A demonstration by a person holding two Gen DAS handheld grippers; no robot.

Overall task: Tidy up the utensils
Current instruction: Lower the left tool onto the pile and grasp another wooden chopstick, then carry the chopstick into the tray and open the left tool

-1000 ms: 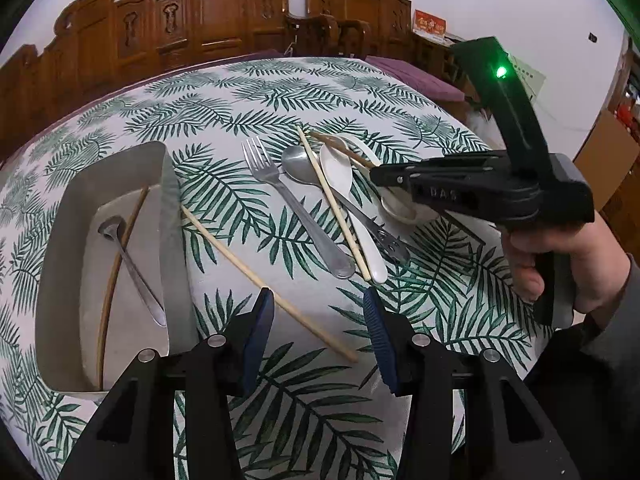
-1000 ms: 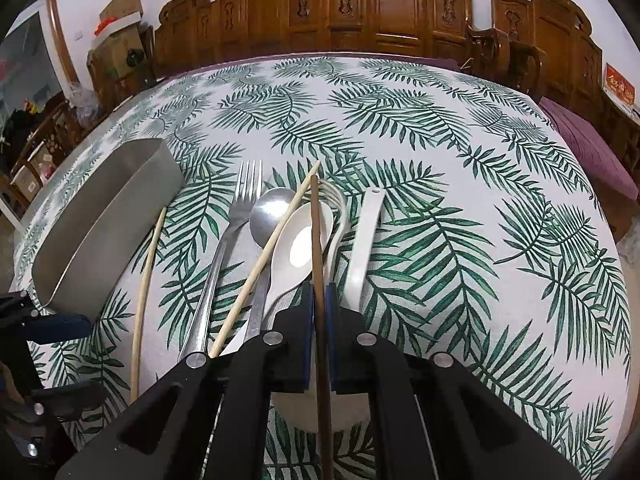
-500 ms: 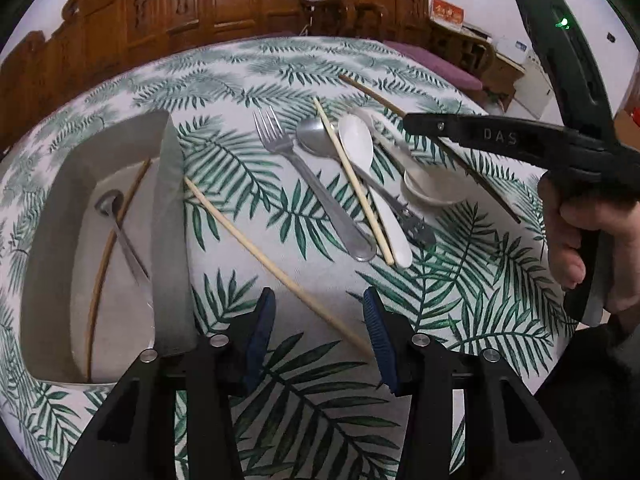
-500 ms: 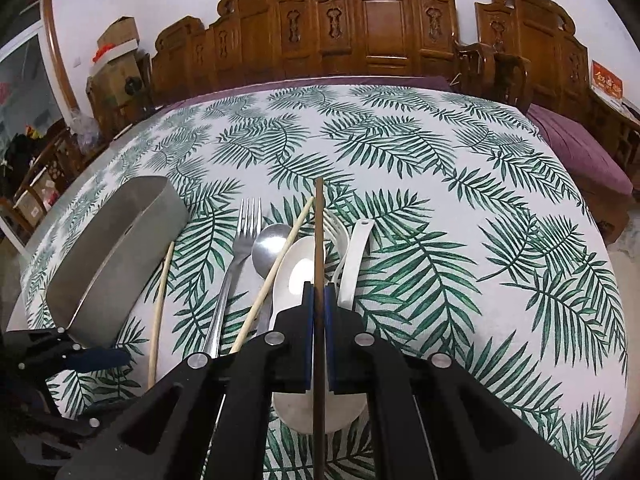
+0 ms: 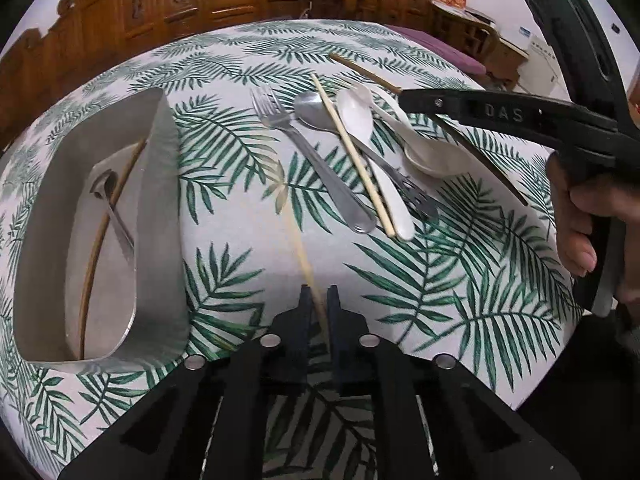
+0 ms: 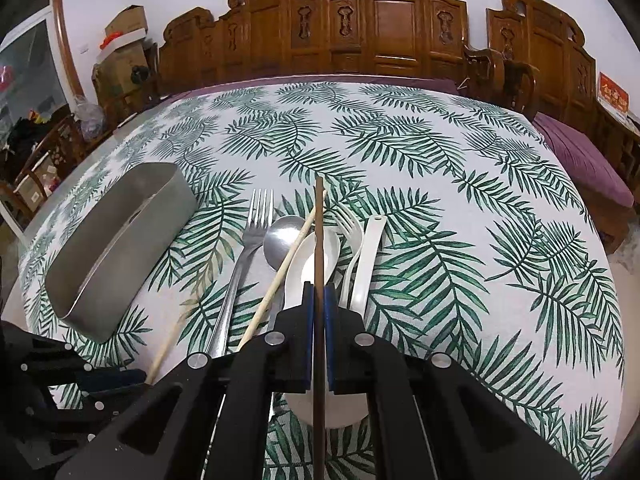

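Note:
My left gripper (image 5: 318,300) is closing its jaws tight on a pale chopstick (image 5: 304,256), which runs forward from the pads, blurred. The same gripper (image 6: 132,380) and pale chopstick (image 6: 168,344) show at the lower left of the right wrist view. My right gripper (image 6: 319,292) is shut on a dark chopstick (image 6: 319,232) that sticks out over the utensil pile. From the left wrist, that gripper (image 5: 402,98) and its dark chopstick (image 5: 492,172) hang above the table. A metal tray (image 5: 168,200) (image 6: 120,232) at the left holds a small metal spoon (image 5: 116,220) and a brown chopstick (image 5: 100,240).
On the leaf-print cloth lie a metal fork (image 5: 312,164), a metal spoon (image 5: 316,110), another pale chopstick (image 5: 352,152), a white spoon (image 5: 356,112) and a white ceramic spoon (image 5: 432,156). Carved wooden chairs (image 6: 384,28) ring the far side. A hand (image 5: 580,216) grips the right tool.
The left jaws went from wide open to shut on the pale chopstick, which swung from lying diagonally to pointing forward. The right gripper rose a little with the dark chopstick.

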